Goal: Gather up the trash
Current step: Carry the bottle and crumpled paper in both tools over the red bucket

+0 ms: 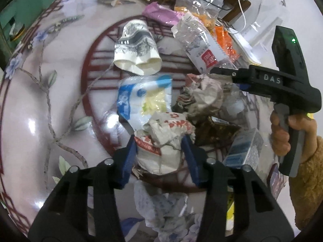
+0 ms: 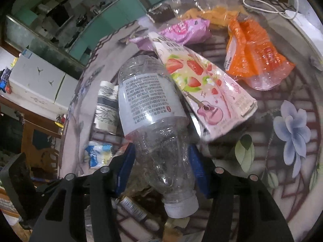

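Note:
Trash lies in a heap on a round glossy table (image 1: 40, 104) with a flower print. My left gripper (image 1: 159, 153) points down at a crumpled white-and-red paper wrapper (image 1: 161, 141), and both blue pads press on its sides. My right gripper (image 2: 161, 161) is shut on a crushed clear plastic bottle (image 2: 149, 104), gripped near its white-capped neck. In the left wrist view the right gripper (image 1: 228, 78) reaches in from the right, a hand on its handle, with the bottle (image 1: 199, 44) at its tips.
Around the wrapper lie a squashed paper cup (image 1: 137, 48), a blue-and-white plastic bag (image 1: 141, 98), a grey paper ball (image 1: 203, 94) and a small carton (image 1: 244, 149). Behind the bottle lie a strawberry carton (image 2: 203, 86), an orange wrapper (image 2: 254, 54) and a pink wrapper (image 2: 185, 30).

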Motion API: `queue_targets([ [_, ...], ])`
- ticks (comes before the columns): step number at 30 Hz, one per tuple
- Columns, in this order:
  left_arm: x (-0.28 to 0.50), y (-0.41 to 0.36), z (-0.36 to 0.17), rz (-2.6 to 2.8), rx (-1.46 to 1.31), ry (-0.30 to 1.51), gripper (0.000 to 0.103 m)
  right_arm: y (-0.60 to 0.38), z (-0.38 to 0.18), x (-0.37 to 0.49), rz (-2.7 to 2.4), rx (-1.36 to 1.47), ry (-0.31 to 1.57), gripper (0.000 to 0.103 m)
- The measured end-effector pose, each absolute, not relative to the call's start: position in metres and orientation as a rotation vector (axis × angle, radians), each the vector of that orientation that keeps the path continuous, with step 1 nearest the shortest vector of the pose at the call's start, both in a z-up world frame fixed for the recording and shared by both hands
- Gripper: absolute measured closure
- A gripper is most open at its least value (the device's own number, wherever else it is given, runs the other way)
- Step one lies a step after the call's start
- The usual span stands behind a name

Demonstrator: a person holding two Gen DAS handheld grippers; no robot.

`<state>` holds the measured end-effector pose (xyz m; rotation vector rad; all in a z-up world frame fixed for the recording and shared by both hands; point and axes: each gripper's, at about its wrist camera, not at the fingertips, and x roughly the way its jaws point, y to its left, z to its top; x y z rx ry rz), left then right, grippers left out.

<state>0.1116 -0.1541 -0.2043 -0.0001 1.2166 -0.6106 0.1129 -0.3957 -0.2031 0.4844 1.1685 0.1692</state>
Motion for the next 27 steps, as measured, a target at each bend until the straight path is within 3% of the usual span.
queue_targets([
  [14,0.072,-0.117,-0.129,-0.594,-0.062,1.020,0.061,-0.358,-0.115,0.051,0.137,0.434,0.980,0.050],
  [27,0.040,-0.046,-0.108,-0.480,-0.132,0.942,0.060,-0.291,-0.089,0.019,0.174,0.387,0.964,0.050],
])
